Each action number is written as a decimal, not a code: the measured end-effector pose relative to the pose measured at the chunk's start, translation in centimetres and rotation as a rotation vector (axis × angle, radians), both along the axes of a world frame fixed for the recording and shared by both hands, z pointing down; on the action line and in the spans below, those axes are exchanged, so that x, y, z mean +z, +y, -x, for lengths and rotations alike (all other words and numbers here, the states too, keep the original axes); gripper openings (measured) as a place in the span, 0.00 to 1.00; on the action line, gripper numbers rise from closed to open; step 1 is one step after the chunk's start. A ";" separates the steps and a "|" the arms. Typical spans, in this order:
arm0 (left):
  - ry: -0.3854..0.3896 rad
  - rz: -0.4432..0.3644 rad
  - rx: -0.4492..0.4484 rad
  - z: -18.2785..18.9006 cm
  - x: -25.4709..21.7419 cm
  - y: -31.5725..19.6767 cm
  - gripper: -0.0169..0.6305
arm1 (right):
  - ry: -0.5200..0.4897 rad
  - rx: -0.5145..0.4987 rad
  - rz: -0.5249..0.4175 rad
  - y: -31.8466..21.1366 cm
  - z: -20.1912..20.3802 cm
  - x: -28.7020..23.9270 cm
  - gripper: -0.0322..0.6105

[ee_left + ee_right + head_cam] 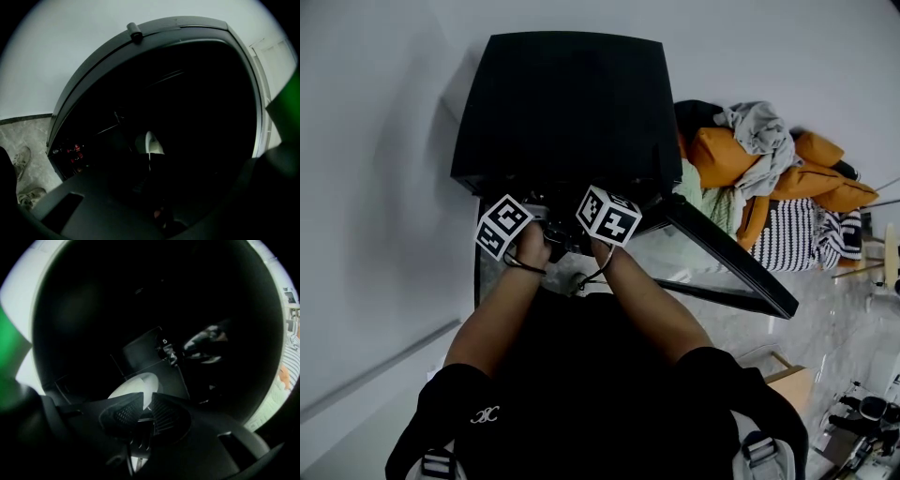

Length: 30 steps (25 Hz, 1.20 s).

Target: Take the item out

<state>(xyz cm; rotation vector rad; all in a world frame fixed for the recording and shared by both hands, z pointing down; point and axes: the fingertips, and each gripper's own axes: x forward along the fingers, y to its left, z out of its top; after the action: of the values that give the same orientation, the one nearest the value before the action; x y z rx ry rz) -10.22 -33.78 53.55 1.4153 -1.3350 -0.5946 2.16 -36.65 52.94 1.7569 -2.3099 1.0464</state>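
A black box-shaped appliance (pixel 562 103) stands against the white wall with its glass door (pixel 731 258) swung open to the right. Both of my grippers reach into its dark cavity; in the head view only their marker cubes show, left (pixel 504 227) and right (pixel 609 216). Inside lies a white plate (pixel 133 387). My right gripper (pixel 146 405) has its ribbed pads closed on the plate's near rim. In the left gripper view the plate (pixel 151 142) shows edge-on, and my left gripper (pixel 150 161) is shut on its thin rim. The jaws there are almost lost in the dark.
A pile of orange, grey and striped clothes (pixel 769 178) lies right of the appliance. The open door's edge juts out at the right. A pair of shoes (pixel 21 178) stands on the marble floor at the left. A dial with numbers (pixel 166 350) sits deep inside the cavity.
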 end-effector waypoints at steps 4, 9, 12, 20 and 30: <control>-0.005 0.000 0.024 -0.5 -0.1 0.6 0.04 | -0.011 -0.003 0.005 0.6 -0.1 0.0 0.15; 0.013 0.038 0.072 -2.0 0.9 2.0 0.04 | 0.002 -0.012 0.004 1.6 -0.1 -0.2 0.15; 0.041 0.025 0.079 -2.6 1.0 2.6 0.04 | 0.008 -0.015 0.009 2.0 -0.1 -0.2 0.15; 0.107 -0.078 0.112 -3.3 -0.8 1.7 0.14 | -0.030 -0.022 0.037 3.2 -0.4 0.6 0.06; 0.148 -0.044 0.115 -3.7 0.2 1.0 0.22 | -0.069 -0.030 0.015 3.1 -0.4 0.2 0.13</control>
<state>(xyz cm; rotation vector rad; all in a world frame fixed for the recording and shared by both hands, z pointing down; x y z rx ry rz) -6.52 -32.76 53.72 1.4441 -1.1229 -0.6423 2.60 -33.59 53.11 1.7022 -2.3534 1.1334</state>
